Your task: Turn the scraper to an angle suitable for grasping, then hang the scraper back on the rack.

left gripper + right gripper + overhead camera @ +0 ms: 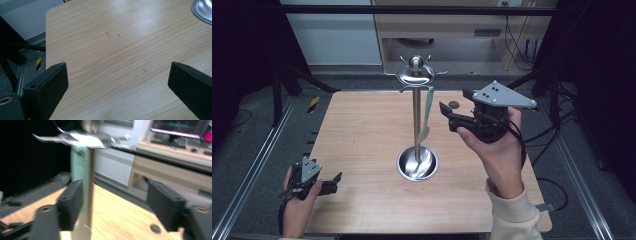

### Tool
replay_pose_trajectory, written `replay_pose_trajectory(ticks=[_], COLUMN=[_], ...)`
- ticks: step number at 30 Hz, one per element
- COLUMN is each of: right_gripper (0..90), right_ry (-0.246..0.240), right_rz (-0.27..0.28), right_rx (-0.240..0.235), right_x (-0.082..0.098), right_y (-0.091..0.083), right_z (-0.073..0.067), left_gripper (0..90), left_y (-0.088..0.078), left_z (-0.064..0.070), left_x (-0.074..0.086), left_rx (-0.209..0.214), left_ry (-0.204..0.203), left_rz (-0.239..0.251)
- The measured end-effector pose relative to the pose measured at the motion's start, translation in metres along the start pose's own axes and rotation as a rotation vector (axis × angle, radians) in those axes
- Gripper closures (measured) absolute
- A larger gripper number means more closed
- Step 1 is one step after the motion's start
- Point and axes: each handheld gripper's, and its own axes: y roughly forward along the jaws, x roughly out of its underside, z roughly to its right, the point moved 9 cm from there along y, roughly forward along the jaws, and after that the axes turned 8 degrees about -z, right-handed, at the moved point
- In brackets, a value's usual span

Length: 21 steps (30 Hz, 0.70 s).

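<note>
A steel utensil stand rises from a round dish base at the table's middle, with hooks around its top. From one hook hangs a utensil with a mint-green handle. My right gripper is held up just right of that handle, open. In the right gripper view the blurred green handle and the pole stand by the left jaw of my right gripper, with nothing pinched. My left gripper rests low at the table's front left, open over bare wood.
The wooden table has rounded corners and metal rails along both sides. A small dark round spot sits on the wood behind the right gripper. The stand's base edge shows at the far right of the left gripper view.
</note>
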Motion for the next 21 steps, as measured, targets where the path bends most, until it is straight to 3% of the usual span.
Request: replay_pose_trajectory(ticks=[3,8,21], right_gripper=[22.1,14.4,6.1], right_ry=[0.017,0.033,0.024], right_rz=[-0.035,-0.038,-0.051], right_rx=[0.022,0.071,0.101], right_x=[0.009,0.014,0.027], right_y=[0.004,0.005,0.01], right_z=[0.011,0.027,0.048], left_gripper=[2.6,2.6,2.6], left_y=[0.0,0.0,0.0], left_z=[0.0,0.0,-0.001], left_x=[0.0,0.0,-0.001], left_rx=[0.0,0.0,-0.003], left_ry=[0.003,0.004,0.0], left_rz=[0.001,-0.003,0.002])
